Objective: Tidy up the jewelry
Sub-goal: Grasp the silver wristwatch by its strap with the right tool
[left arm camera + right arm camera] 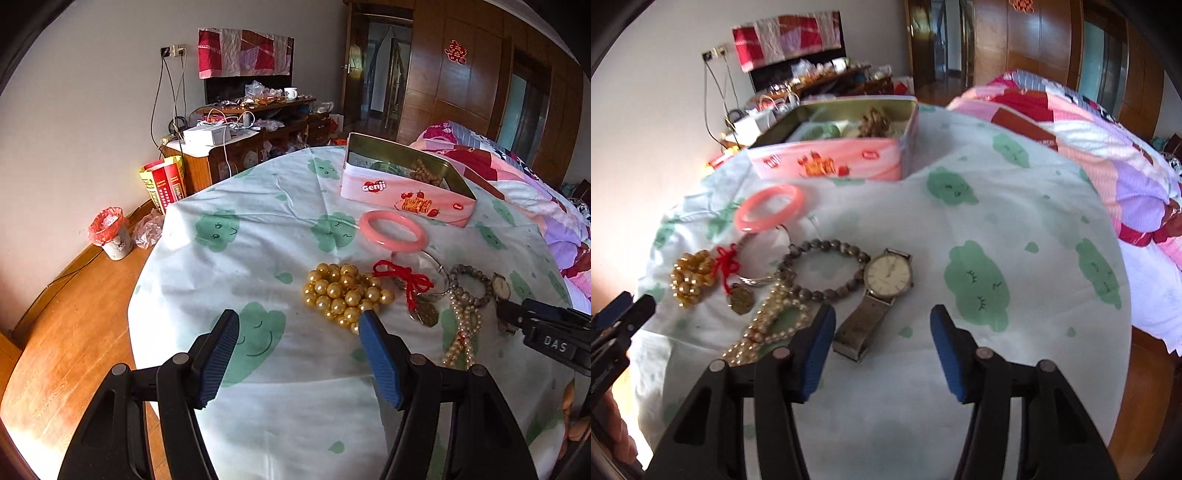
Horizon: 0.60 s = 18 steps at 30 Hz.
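On a round table (258, 236) under a white, green-cloud cloth lies a cluster of jewelry. In the left wrist view I see a gold bead necklace (345, 291), a pink bangle (392, 230), a red cord with a gold pendant (402, 275), a grey bead bracelet (474, 273) and a pearl strand (461, 332). My left gripper (299, 319) is open just in front of the gold beads, its right fingertip at their edge. My right gripper (882, 314) is open above the metal strap of a wristwatch (888, 277). An open pink tin (831, 162) behind holds some jewelry.
A bed with a patchwork quilt (1108, 177) borders the table on the right. Wooden floor (74, 314), a small waste bin (112, 232) and a cluttered cabinet (236, 147) are to the left. The table edge drops off close in front of both grippers.
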Tool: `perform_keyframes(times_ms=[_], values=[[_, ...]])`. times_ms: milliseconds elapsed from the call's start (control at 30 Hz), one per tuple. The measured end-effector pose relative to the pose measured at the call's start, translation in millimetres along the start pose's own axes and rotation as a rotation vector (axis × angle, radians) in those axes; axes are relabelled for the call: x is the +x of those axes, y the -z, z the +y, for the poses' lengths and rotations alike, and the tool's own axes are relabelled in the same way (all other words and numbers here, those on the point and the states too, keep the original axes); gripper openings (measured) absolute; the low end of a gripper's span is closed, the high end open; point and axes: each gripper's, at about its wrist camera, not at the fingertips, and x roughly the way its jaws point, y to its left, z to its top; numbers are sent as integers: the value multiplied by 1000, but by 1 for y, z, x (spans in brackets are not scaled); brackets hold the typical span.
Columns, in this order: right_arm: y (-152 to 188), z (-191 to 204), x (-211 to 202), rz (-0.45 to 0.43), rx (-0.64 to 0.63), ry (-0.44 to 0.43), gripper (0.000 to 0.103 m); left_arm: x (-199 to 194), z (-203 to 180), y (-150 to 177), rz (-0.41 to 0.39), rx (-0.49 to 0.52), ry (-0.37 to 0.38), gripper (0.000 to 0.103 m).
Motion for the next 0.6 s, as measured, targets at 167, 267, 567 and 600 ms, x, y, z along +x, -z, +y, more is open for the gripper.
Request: perform_keyframes(times_ms=[167,267,567,600], values=[[-2,7,13,31,-38,47,52,6,-5,-6,23,-10,51,68],[0,6,11,22,-69,51,22,13,-9,-7,38,1,58,68],[-4,-26,-1,15,45,-36,18,36,-21,-16,88,29,25,68],[-7,-24,-4,2,35,-25,18,40,-22,-16,105,28,18,68]])
